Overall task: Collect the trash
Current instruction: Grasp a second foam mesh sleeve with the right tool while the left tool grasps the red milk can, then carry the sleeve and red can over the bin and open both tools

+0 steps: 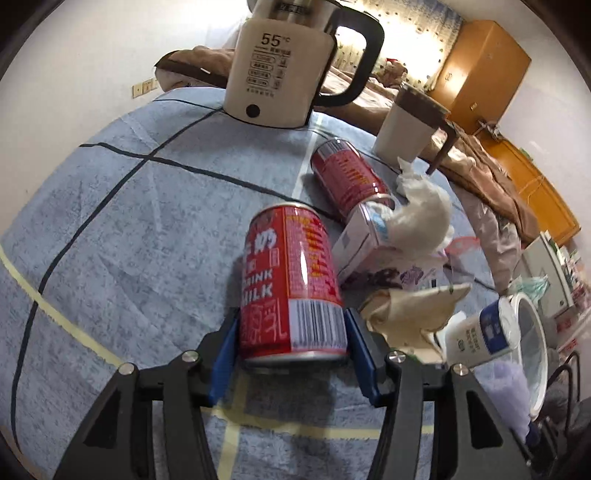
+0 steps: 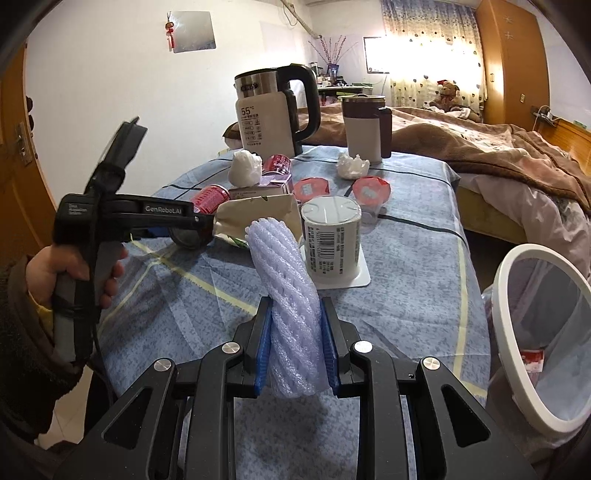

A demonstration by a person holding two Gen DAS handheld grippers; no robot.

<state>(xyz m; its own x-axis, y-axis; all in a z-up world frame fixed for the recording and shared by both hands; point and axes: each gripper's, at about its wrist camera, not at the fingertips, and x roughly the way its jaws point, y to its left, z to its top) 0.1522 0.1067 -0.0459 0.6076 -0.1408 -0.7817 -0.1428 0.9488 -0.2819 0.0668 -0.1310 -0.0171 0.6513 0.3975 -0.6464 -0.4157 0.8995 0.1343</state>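
Blue-clothed table [image 1: 110, 221]: left gripper [image 1: 291, 332] clamps a red can [image 1: 291, 280] at frame centre; right gripper [image 2: 295, 339] pinches foam netting [image 2: 284, 288] — both presumably headed for the bin [image 2: 517, 295], lower right.

White walls [image 2: 110, 74] fill the upper left of the right wrist view, with a silver sheet [image 2: 194, 31] pinned high up. A bright window [image 2: 376, 55] behind a spotted curtain [image 2: 428, 59] glows at upper right, beside an orange wooden wardrobe [image 2: 513, 59]; a brown-blanketed bed [image 2: 480, 147] lies below
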